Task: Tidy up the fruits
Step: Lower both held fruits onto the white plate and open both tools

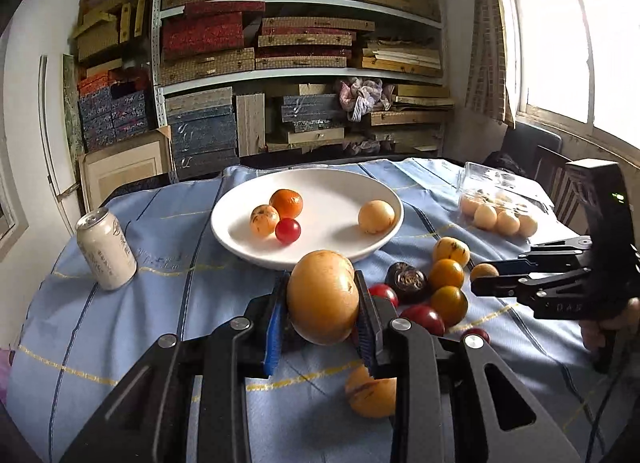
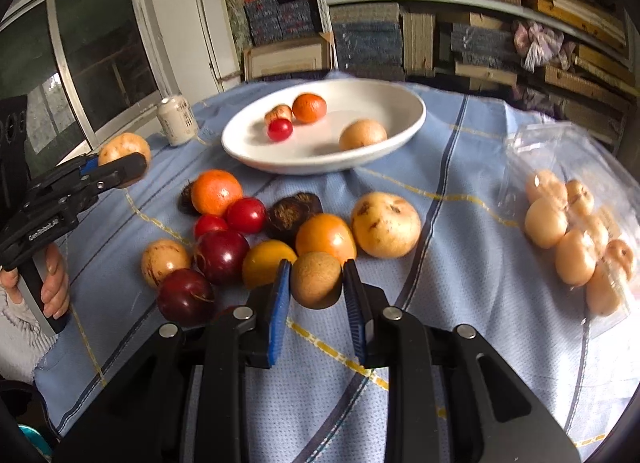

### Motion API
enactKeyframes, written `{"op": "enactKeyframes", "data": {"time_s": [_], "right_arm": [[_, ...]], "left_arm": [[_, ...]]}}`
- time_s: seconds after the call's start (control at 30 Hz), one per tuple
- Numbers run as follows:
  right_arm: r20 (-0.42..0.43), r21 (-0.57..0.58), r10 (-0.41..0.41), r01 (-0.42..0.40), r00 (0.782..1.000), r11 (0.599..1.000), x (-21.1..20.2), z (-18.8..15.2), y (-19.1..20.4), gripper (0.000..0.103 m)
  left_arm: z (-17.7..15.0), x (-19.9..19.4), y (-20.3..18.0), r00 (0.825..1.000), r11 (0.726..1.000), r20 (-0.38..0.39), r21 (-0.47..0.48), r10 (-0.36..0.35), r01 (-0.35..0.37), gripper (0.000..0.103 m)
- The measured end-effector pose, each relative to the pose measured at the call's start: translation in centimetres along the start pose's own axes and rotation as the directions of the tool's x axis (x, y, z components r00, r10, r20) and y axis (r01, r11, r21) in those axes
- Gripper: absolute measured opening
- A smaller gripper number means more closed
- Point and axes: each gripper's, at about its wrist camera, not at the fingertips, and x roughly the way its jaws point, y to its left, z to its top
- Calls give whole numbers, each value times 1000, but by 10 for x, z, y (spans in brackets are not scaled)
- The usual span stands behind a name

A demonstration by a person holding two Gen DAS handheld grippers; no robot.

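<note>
Left wrist view: a large yellow-brown fruit [image 1: 323, 297] is clamped between the jaws of the left gripper [image 1: 322, 313], raised just near of the white plate [image 1: 240, 241]. It should be carried level over the rim and released low, so nothing rolls. Four fruits are held in the plate.

Right wrist view: a small brown fruit [image 2: 316, 279] is bracketed by the right gripper [image 2: 317, 295]; whether it is pinched cannot be told. Pale fruits are held in the clear plastic box [image 2: 560, 143], far right on the bench.
</note>
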Motion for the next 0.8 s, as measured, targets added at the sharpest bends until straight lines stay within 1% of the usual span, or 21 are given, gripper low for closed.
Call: {"op": "enactKeyframes", "data": {"time_s": [0.07,0.1,0.2,0.23,0.3,0.33,0.4,0.43,0.5,0.57,0.63,0.73,0.8], "right_arm": [[32,3,1,-1,999,1000,-6,10,1,25],[41,4,1,-1,999,1000,-7,15,1,25],[87,0,-26,26,996,1000,-9,53,1,25],[96,-1,-30,30,995,1000,-8,63,1,25],[112,8,-26,26,993,1000,2,91,2,25],[113,14,-17,16,993,1000,8,100,3,25],[112,30,8,-11,994,999,24,113,6,25],[103,37,28,-32,994,999,37,120,9,25],[75,32,39,-41,996,999,59,126,15,25],[35,5,32,-32,999,999,80,126,22,25],[0,-18,21,-21,1000,1000,96,123,26,25],[-35,-43,-11,9,999,999,109,120,24,26],[-49,-44,-13,11,999,999,114,118,23,28]], "left_arm": [[8,8,2,1000,1000,-20,-2,5,-5,31],[17,15,4,1000,1000,-29,-6,6,-6,31],[37,34,14,999,999,-32,-29,24,-25,31],[45,43,19,999,998,-35,-58,27,-29,31],[53,58,28,998,993,-44,-114,33,-38,31],[55,67,32,998,989,-56,-142,43,-51,31],[55,82,38,995,983,-77,-168,64,-76,31],[54,90,42,993,979,-95,-184,72,-88,31],[52,103,50,989,972,-132,-214,73,-100,31],[50,116,57,984,967,-166,-234,63,-102,31],[48,124,60,981,968,-185,-228,64,-106,31],[45,132,59,977,972,-202,-210,64,-107,31],[44,135,58,976,972,-209,-205,66,-110,32]]}}
